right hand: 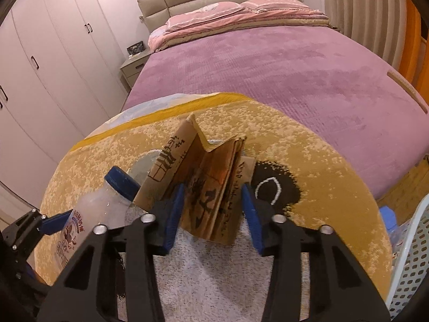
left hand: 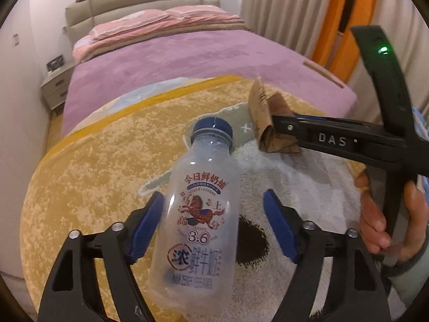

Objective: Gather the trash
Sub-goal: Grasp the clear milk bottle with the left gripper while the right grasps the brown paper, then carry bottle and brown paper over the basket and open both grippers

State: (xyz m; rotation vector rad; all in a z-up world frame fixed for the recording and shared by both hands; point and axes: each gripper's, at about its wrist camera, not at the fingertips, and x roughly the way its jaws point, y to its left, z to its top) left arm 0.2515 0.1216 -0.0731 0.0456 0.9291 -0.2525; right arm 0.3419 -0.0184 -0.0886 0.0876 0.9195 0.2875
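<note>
An empty plastic milk bottle (left hand: 198,214) with a blue cap (left hand: 212,128) lies on a yellow plush blanket (left hand: 93,174) spread over the near end of a bed, cap pointing toward the far side. The left gripper (left hand: 213,225) straddles the bottle's middle: its left blue pad touches the bottle's side, while the right pad stands apart from it with a clear gap, so the jaws are not yet clamped.

Just to the right of the bottle and a little farther off, a folded piece of brown cardboard (right hand: 203,187) with black writing stands on the same blanket, on its white and black animal pattern. The right gripper (right hand: 211,209) has the cardboard between its blue pads; the left pad meets the cardboard's face, the right pad sits just beside its edge, and whether it presses I cannot tell.

Beyond the blanket stretches a purple bedspread (right hand: 281,67), with pink pillows (right hand: 214,13) at the headboard. A white perforated basket (right hand: 410,255) shows at the near right.
</note>
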